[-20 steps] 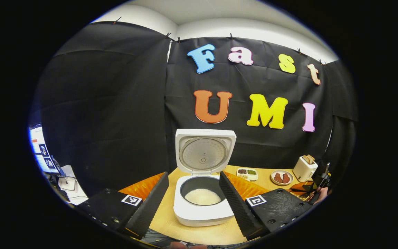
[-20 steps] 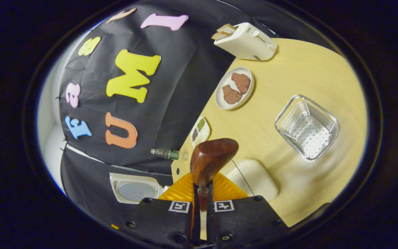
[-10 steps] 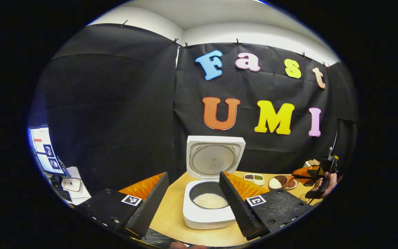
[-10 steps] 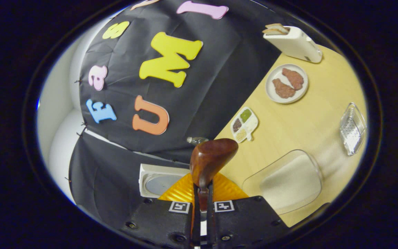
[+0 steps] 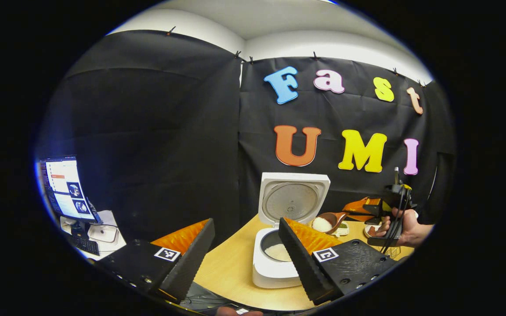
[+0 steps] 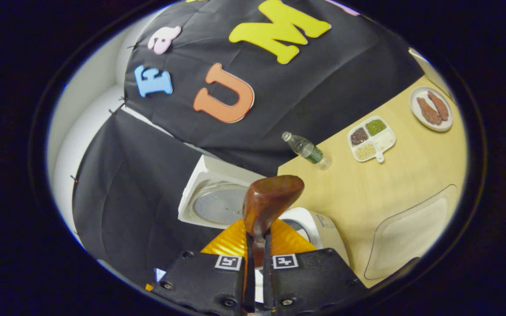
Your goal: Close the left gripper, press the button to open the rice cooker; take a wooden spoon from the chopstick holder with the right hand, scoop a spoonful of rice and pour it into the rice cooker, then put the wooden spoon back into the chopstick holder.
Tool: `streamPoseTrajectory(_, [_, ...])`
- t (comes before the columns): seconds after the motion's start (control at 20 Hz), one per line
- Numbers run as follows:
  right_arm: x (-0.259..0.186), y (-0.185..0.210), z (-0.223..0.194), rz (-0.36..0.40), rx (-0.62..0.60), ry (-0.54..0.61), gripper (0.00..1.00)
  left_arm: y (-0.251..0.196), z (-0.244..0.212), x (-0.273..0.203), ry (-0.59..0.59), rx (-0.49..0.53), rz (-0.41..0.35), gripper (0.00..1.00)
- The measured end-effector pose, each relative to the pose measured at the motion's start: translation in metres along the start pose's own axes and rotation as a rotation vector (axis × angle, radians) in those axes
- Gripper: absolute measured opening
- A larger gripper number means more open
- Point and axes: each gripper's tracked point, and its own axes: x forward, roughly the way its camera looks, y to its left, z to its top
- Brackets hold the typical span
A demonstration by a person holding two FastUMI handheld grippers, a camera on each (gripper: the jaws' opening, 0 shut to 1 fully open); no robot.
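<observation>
1. The step in hand, as I judge it, is carrying the loaded wooden spoon to the open rice cooker and tipping the rice out.
2. The right gripper has its two fingers clamped together on the spoon's handle; in the left gripper view the spoon's bowl, heaped with white rice, hangs just right of the raised lid and above the pot's far rim.
3. The left gripper stands with its fingers wide apart, holding nothing, low in front of the cooker.
4. To do it well: keep the bowl level until it sits over the dark inner pot, then roll the wrist slowly so the grains slide in rather than scatter on the table.
5. A likely risk is clipping the lid with the bowl's edge.
6. The spoon is glossy reddish-brown wood with a rounded back; the cooker is smooth white plastic, boxy with soft corners, its lid lined by a dull metal disc; the table is pale wood grain.
</observation>
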Motion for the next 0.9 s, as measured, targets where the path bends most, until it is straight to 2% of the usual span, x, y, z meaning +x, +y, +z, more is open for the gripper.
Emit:
streamPoseTrajectory(0.3, [0.035,0.007,-0.028,-0.077,-0.352,0.061,0.12,0.015,-0.002,-0.008,0.001,-0.010,0.039,0.94])
streamPoseTrajectory(0.65, [0.052,0.011,-0.048,-0.064,-0.505,0.108,0.12,0.024,-0.003,-0.012,0.006,-0.015,0.089,0.94])
streamPoseTrajectory(0.9, [0.052,0.023,-0.051,-0.060,-0.666,0.099,0.12,0.029,-0.006,-0.017,0.011,-0.024,0.097,0.94])
